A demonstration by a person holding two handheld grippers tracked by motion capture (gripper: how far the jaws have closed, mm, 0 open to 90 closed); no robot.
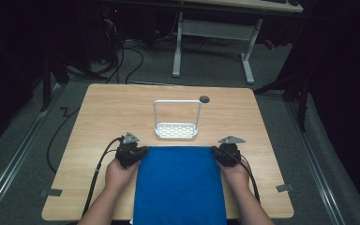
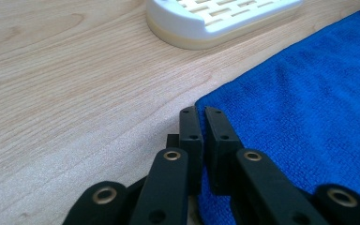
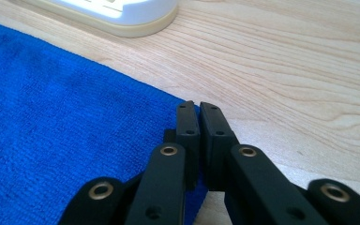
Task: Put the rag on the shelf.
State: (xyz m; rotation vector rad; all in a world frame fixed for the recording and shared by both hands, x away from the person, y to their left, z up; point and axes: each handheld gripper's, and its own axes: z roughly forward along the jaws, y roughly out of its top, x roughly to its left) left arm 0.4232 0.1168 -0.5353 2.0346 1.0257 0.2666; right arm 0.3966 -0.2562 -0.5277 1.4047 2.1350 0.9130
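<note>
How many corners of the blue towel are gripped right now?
2: left gripper shut on the blue towel at its far-left corner, right gripper on its far-right corner. Near corners are hidden.

Parts you cannot see all of

The blue cloth [image 1: 180,185] runs off the bottom edge in the high view, so its near end is cut off. The person's arms are cut off there too. In both gripper views the white rack [image 2: 215,18] is cut by the top edge. The small dark round thing [image 1: 204,99] on the table [image 1: 103,112] is too tiny to tell.
</note>
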